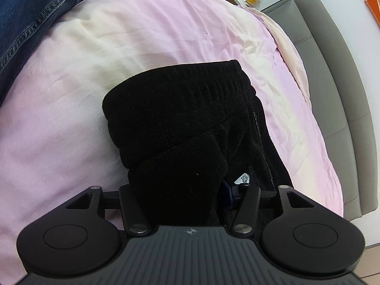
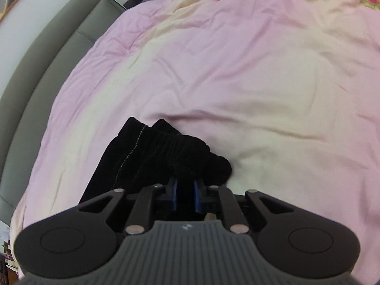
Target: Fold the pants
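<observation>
Where the right claw [image 2: 186,190] meets the cloth, its two blue-padded fingers [image 2: 175,194] stand close together with a bunch of the black pants [image 2: 166,156] between them, so it is clenched on the fabric at what looks like the ribbed waistband end. The left claw [image 1: 190,194] is mostly buried under a thick fold of the same pants [image 1: 180,123]; only one blue pad shows beside a small white label, and the cloth drapes over and between the fingers, so I judge it grasping the pants too, though its far finger is hidden. From both claws the garment spreads outward as a bulky, doubled-over bundle lying on the pink and cream bed cover [image 1: 95,76], near the grey padded headboard [image 1: 332,76]. A piece of blue denim [image 1: 28,11] sits at the far left of the left view. The pants look soft, thick and fleecy, fairly light, likely to sag and slump rather than hold a crease, and not slippery. Hold is best taken at the firm ribbed waistband or a stitched side seam, pinching through all layers so none slides loose.
</observation>
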Demonstrator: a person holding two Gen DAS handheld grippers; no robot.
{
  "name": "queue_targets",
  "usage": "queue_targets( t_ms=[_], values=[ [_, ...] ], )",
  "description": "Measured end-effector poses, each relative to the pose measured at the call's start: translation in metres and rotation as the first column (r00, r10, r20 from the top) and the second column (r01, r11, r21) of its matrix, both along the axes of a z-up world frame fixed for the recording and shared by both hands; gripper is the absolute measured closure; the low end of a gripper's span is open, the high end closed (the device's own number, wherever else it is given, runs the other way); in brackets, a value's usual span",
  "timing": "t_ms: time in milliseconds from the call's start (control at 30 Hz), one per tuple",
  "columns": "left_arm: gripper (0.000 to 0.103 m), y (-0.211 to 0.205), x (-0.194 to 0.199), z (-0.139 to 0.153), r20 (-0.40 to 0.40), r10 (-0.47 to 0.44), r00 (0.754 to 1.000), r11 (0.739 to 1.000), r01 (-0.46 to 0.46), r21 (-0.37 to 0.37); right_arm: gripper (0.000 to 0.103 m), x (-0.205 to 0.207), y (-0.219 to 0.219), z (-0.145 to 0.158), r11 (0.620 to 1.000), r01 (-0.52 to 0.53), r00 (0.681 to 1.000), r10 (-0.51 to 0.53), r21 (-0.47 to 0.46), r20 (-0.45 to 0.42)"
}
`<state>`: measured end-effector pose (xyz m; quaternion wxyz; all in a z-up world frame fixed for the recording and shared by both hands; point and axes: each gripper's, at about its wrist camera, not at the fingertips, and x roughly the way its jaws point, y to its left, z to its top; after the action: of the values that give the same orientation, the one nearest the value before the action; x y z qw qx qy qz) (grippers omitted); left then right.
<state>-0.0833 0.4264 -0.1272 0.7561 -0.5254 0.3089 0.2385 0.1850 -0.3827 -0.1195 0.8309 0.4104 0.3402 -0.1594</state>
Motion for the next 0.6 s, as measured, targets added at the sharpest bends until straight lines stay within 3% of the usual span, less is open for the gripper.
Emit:
queue_targets(
  t_ms=[100,200,333,433,600],
  values=[
    [0.043,0.000,-0.005,-0.001,0.008,0.009,1.000,1.000,-0.009,-0.007,0.073,-0.022,0.007,0.004,0.999,0.031,0.997,-0.033,0.032,0.073],
    [0.042,-0.002,-0.005,-0.002,0.009,0.020,1.000,1.000,-0.020,-0.005,0.060,-0.045,0.015,0.007,0.998,0.023,0.993,-0.030,0.057,0.117],
    [0.042,-0.004,-0.009,0.003,0.005,0.040,0.999,0.999,-0.040,-0.014,0.060,-0.073,0.024,0.006,0.997,-0.033,0.990,0.023,0.069,0.141],
    [0.042,-0.005,-0.021,0.008,0.019,0.085,0.996,0.995,-0.084,-0.052,0.060,-0.083,0.018,0.000,0.985,-0.003,0.988,-0.023,0.171,0.151],
    [0.038,-0.020,-0.040,0.042,-0.017,0.162,0.987,0.986,-0.162,0.027,0.052,-0.086,0.018,-0.001,0.977,0.007,0.983,-0.045,0.213,0.177]
  ],
)
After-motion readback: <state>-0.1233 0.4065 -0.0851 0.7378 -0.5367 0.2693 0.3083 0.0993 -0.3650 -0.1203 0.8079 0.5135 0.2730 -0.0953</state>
